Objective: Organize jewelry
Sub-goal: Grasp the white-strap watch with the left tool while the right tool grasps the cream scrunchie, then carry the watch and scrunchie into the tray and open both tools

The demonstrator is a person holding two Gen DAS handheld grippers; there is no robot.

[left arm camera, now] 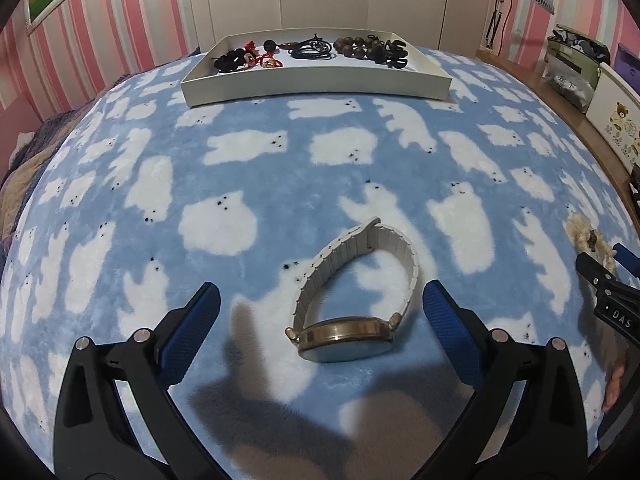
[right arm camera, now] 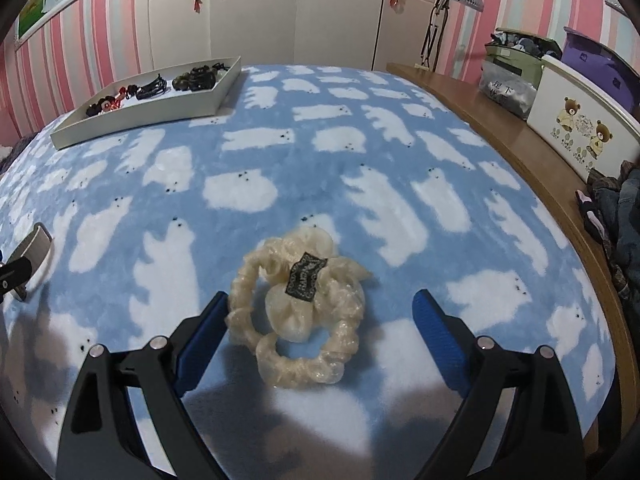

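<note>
Both tongs are gaping wide, holding nothing: left gripper [left arm camera: 320, 332] is straddling the watch [left arm camera: 352, 300], right gripper [right arm camera: 320, 332] is bracketing the cream scrunchie [right arm camera: 300, 312], likely lining up simultaneous grabs. Tray [left arm camera: 320, 84] is sitting well beyond on the blanket [left arm camera: 160, 200], already collecting jewelry.

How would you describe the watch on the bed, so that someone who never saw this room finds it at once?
Start from the blue blanket with white bears that covers the bed, then look at the near part, far from the white tray of dark jewelry. The watch lies on its side between the open left tongs. Its gold round case and pale link band set it apart from the cream hair tie nearby.
</note>
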